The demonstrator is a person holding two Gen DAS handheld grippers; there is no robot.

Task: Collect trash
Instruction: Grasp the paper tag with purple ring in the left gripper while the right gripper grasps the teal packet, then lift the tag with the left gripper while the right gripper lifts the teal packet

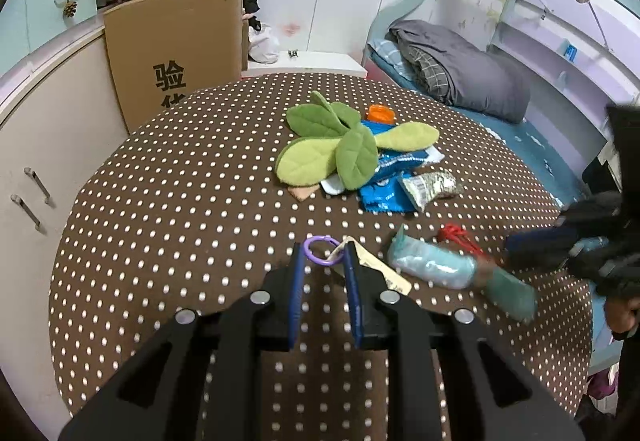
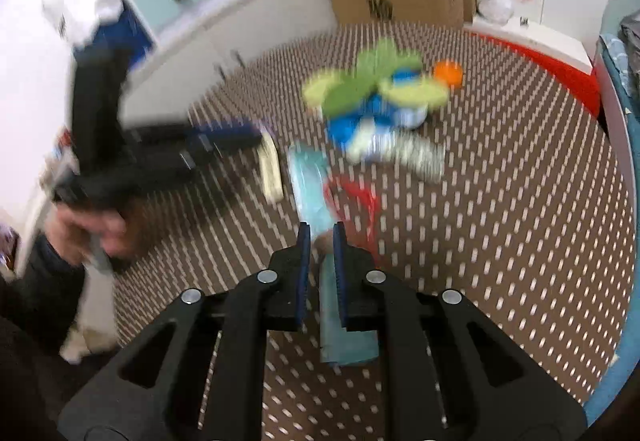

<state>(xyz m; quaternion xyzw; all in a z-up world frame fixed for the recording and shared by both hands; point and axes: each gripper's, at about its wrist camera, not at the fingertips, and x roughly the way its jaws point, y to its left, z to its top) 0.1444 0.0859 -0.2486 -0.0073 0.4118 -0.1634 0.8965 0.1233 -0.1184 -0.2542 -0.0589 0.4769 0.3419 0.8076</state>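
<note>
Left wrist view, contents by size: polka-dot table (image 1: 160,201), round, brown with white dots; leaf toy (image 1: 332,149), green plush, far centre, lying over blue wrappers (image 1: 384,193) and beside a grey patterned packet (image 1: 434,187); orange cap (image 1: 380,114) just beyond the pile; pale blue packet (image 1: 432,267), near right, one end between the fingers of the right gripper (image 1: 516,253); red string (image 1: 460,237) just behind that packet; paper tag (image 1: 380,269) with purple ring (image 1: 320,249), near centre, at the tips of the left gripper (image 1: 322,261). Left claw: fingers apart, straddling ring and tag, not closed on them. Right claw: in the right wrist view, blurred by motion, the fingers are close together with the pale blue packet (image 2: 320,193) running between them; it appears clamped on the packet. Task state, as judged: early. One piece is being taken; tag, string, wrappers, grey packet and cap remain on the table. No bin is visible.
</note>
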